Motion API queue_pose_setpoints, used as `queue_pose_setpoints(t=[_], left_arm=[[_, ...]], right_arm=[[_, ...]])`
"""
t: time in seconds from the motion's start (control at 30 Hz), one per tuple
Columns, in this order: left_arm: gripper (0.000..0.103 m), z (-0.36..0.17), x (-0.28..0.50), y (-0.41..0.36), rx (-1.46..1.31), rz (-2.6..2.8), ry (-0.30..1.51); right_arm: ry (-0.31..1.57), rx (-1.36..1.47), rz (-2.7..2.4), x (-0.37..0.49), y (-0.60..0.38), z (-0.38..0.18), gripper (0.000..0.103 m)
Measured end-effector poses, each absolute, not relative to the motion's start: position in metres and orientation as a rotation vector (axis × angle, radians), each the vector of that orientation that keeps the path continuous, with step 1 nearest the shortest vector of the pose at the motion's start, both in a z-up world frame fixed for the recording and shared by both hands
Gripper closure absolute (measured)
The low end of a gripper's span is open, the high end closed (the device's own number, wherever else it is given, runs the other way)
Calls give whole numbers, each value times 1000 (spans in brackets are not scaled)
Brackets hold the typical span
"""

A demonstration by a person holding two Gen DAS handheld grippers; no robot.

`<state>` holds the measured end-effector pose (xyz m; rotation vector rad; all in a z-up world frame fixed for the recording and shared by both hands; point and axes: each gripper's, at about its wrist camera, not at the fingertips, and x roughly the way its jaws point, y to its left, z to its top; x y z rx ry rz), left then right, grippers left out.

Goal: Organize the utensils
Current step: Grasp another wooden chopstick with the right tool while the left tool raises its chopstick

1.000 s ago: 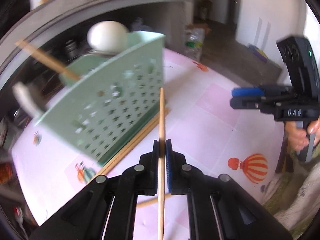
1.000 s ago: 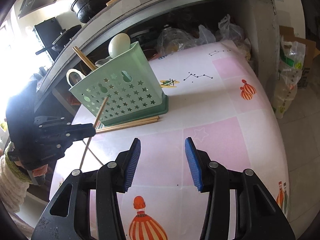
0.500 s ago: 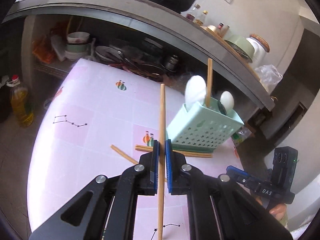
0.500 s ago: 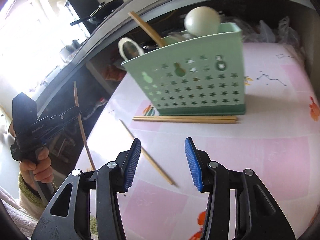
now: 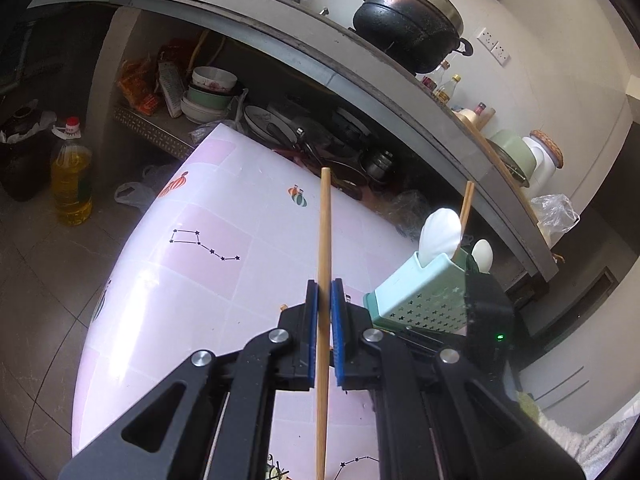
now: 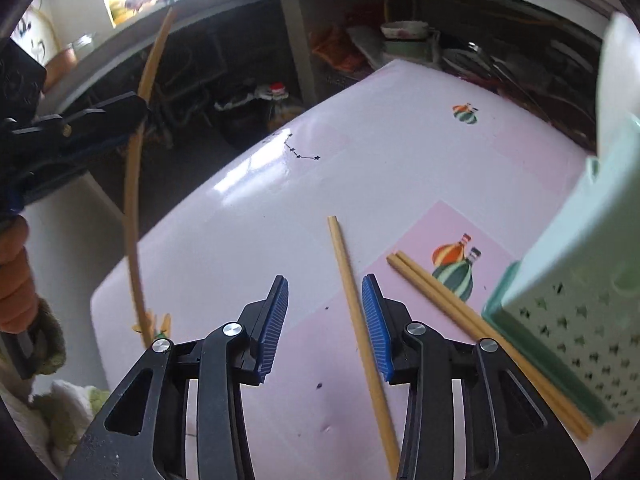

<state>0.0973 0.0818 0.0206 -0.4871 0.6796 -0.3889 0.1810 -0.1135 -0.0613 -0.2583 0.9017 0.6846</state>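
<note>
My left gripper (image 5: 324, 308) is shut on a wooden chopstick (image 5: 324, 220) that stands up between its blue pads. The right wrist view shows that left gripper (image 6: 138, 114) at the left, off the table's edge, with the held chopstick (image 6: 134, 200). My right gripper (image 6: 324, 282) hangs low over the pink table (image 6: 360, 160), its jaws closing. A loose chopstick (image 6: 347, 268) lies between them, near the right pad, which is not pressing on it. A pair of chopsticks (image 6: 436, 290) lies against the green utensil caddy (image 6: 580, 280). The caddy (image 5: 420, 300) holds white spoons (image 5: 440, 232) and one chopstick (image 5: 466, 200).
Behind the table an open shelf holds stacked bowls (image 5: 208, 92) and pans. A black pot (image 5: 408, 28) sits on the counter above. An oil bottle (image 5: 72, 180) stands on the floor left of the table. A hand (image 6: 12, 280) grips the left tool.
The right gripper swung left and down over the loose chopstick, and its jaws narrowed. The left gripper rolled and drew back from the caddy with its chopstick still held.
</note>
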Motion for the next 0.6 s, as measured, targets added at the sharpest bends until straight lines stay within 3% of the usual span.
queue_pose_setpoints(t=[0.23,0.4,0.47,0.6], left_arm=[[97,23,95,85,-515,-406,694],[97,30,95,81,-501,-421,694],[97,34,95,80,-493,-418,688],[97,42,94,82,-494,-401,662]], right_arm=[[941,-414,675,198,-90,-78,83],[967,-390,692,204,-98,-79,87],[968,-399,698,207,-95,-79,97],[963,-399,701,203,-93,-75,98]])
